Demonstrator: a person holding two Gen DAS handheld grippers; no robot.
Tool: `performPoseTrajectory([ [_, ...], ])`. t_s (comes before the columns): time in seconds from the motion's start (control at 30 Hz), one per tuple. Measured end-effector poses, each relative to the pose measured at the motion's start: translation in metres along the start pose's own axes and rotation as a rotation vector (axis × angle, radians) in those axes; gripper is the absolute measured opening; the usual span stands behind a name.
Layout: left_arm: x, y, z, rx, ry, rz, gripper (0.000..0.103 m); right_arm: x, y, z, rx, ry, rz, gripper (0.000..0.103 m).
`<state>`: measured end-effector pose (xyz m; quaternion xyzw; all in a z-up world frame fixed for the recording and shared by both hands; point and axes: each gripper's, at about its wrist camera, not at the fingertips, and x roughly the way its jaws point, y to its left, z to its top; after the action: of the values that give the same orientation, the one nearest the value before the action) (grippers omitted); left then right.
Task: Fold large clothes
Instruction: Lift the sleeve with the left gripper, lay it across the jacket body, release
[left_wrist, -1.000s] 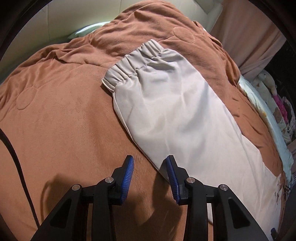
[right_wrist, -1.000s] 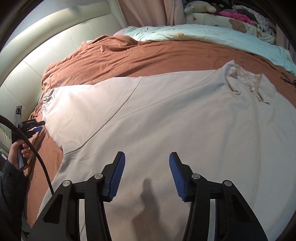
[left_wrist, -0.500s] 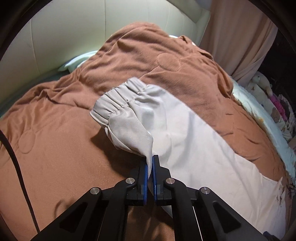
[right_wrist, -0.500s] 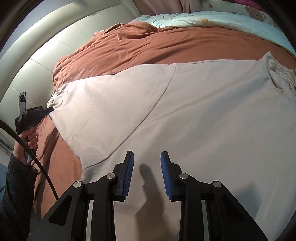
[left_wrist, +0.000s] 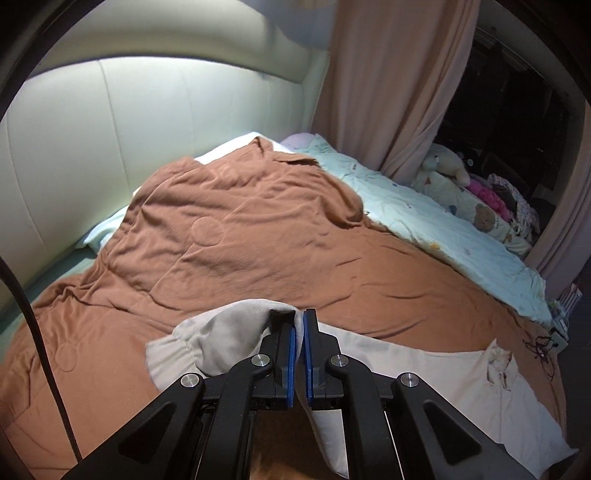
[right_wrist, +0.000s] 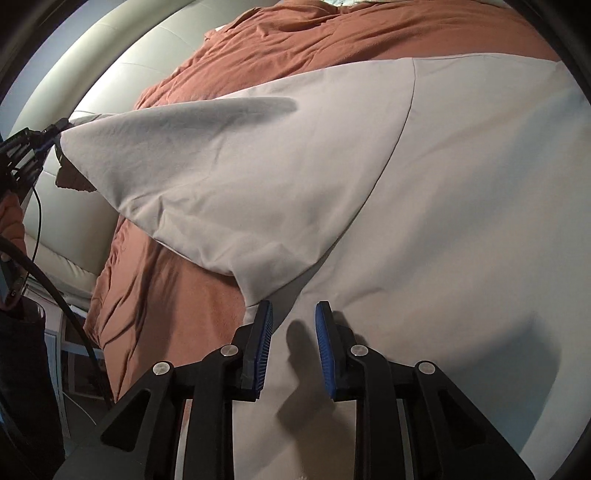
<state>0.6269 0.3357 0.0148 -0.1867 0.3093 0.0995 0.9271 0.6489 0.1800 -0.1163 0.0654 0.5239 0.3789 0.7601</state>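
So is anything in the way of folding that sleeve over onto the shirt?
Nothing visible. The left gripper is shut on the sleeve and holds it up off the brown blanket. The shirt lies flat and bare, with only the right gripper just above it, jaws apart, having just been closing.

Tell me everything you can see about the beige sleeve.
The sleeve is plain beige woven-looking cloth with a gathered elastic cuff. It belongs to a large garment spread on a brown blanket. The left gripper is shut on it near the cuff and holds that end off the bed, so the sleeve slopes down to the body.
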Motion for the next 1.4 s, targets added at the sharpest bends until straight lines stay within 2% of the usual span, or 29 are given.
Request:
performPoseTrajectory([
  [0.1, -0.022, -0.038, 0.007, 0.039, -0.013, -0.057, 0.004, -0.025, -0.011, -0.004, 0.028, -0.017, -0.002, 0.026],
  [0.13, -0.028, -0.047, 0.009, 0.044, -0.016, -0.072, 0.004, -0.033, -0.015, -0.007, 0.034, -0.025, -0.003, 0.039],
  [0.17, -0.036, -0.06, 0.01, 0.053, -0.019, -0.09, 0.004, -0.043, -0.018, -0.011, 0.038, -0.044, -0.01, 0.059],
  [0.23, -0.05, -0.082, 0.01, 0.074, -0.028, -0.12, 0.004, -0.069, -0.025, -0.02, 0.033, -0.105, -0.029, 0.076],
  [0.53, -0.1, -0.172, -0.007, 0.169, -0.026, -0.213, 0.004, -0.144, -0.062, -0.059, 0.105, -0.196, -0.069, 0.076],
  [0.83, -0.123, -0.263, -0.052, 0.27, 0.019, -0.308, 0.004, -0.236, -0.103, -0.102, 0.15, -0.29, -0.121, 0.076],
  [1.03, -0.119, -0.322, -0.094, 0.355, 0.099, -0.389, 0.004, -0.273, -0.118, -0.132, 0.204, -0.339, -0.139, 0.076],
  [1.17, -0.1, -0.357, -0.128, 0.401, 0.221, -0.433, 0.005, -0.292, -0.118, -0.15, 0.243, -0.354, -0.137, 0.076],
  [1.23, -0.082, -0.37, -0.15, 0.424, 0.343, -0.442, 0.015, -0.301, -0.117, -0.16, 0.259, -0.368, -0.14, 0.076],
  [1.27, -0.074, -0.375, -0.163, 0.428, 0.413, -0.466, 0.035, -0.31, -0.12, -0.165, 0.265, -0.374, -0.143, 0.076],
  [1.3, -0.067, -0.378, -0.176, 0.433, 0.47, -0.49, 0.06, -0.314, -0.12, -0.17, 0.272, -0.381, -0.155, 0.076],
  [1.37, -0.06, -0.382, -0.197, 0.462, 0.517, -0.49, 0.079, -0.318, -0.121, -0.175, 0.275, -0.389, -0.167, 0.083],
  [1.4, -0.058, -0.38, -0.205, 0.476, 0.525, -0.483, 0.079, -0.319, -0.119, -0.177, 0.272, -0.392, -0.171, 0.083],
])
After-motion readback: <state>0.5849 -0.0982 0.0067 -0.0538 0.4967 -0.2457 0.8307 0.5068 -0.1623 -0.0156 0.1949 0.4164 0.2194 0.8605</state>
